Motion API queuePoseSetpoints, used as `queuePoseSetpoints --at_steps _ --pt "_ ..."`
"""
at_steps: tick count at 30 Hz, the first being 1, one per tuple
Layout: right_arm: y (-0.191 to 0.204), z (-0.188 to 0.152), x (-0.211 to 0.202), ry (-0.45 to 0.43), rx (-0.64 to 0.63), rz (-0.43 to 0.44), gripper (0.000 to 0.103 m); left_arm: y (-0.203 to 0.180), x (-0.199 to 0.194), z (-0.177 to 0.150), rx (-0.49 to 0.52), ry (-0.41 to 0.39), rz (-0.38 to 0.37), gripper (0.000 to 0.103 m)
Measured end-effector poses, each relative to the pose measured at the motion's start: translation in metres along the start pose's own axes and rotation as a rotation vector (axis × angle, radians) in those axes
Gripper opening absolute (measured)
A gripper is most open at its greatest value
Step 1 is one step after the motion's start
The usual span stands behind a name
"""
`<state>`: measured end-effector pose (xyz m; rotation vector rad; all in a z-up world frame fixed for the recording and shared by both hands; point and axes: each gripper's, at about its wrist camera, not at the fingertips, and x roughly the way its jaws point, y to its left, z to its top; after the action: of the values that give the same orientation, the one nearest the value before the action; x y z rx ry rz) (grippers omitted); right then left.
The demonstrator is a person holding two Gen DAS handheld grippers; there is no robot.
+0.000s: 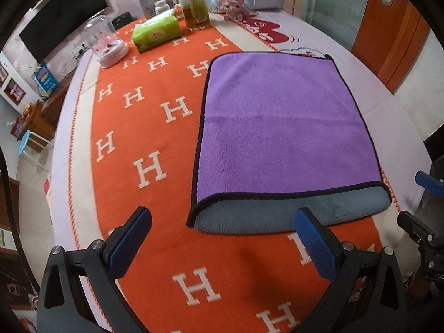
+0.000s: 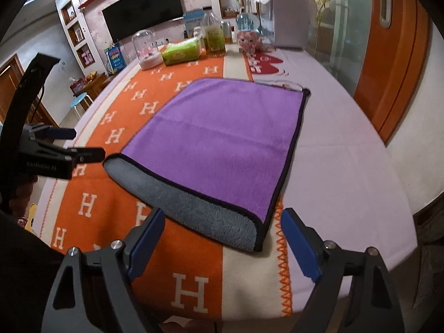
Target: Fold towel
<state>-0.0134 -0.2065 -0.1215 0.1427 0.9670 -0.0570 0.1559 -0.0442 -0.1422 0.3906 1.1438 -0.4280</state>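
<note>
A purple towel (image 1: 280, 122) with a black hem lies flat on the orange H-patterned table cover (image 1: 133, 127), folded over so a strip of its grey underside (image 1: 277, 216) shows along the near edge. It also shows in the right wrist view (image 2: 222, 141). My left gripper (image 1: 223, 222) is open and empty, just short of the towel's near edge. My right gripper (image 2: 223, 222) is open and empty, its fingers on either side of the towel's near right corner (image 2: 256, 236). The left gripper also shows at the left of the right wrist view (image 2: 83, 144).
At the table's far end stand a green tissue pack (image 1: 155, 32), a glass dome ornament (image 1: 106, 44), bottles (image 1: 195, 2), a pink plush toy (image 1: 233, 7) and a white appliance (image 2: 288, 16). An orange door (image 2: 394, 55) is on the right. The table's right edge (image 2: 388, 166) is near.
</note>
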Motion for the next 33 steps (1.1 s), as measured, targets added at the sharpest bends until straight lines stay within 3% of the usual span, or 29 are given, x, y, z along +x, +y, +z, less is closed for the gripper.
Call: queuePoseSetpoints --at_steps 12,20,28,33 --pt "-0.017 -0.018 0.048 0.108 0.085 -0.052 0.065 0.002 0.052 0.011 0.114 0.052 -0.022 0.102" --pt "-0.019 -0.020 0.058 0.126 0.088 -0.051 0.053 0.010 0.081 0.009 0.102 0.127 -0.023 0.102" --pt "-0.021 -0.019 0.056 0.125 0.086 -0.058 0.043 0.011 0.081 0.006 0.100 0.130 -0.069 0.088" --pt "-0.021 -0.019 0.053 0.111 0.072 -0.068 0.039 0.005 0.075 0.001 0.112 0.122 -0.084 0.070"
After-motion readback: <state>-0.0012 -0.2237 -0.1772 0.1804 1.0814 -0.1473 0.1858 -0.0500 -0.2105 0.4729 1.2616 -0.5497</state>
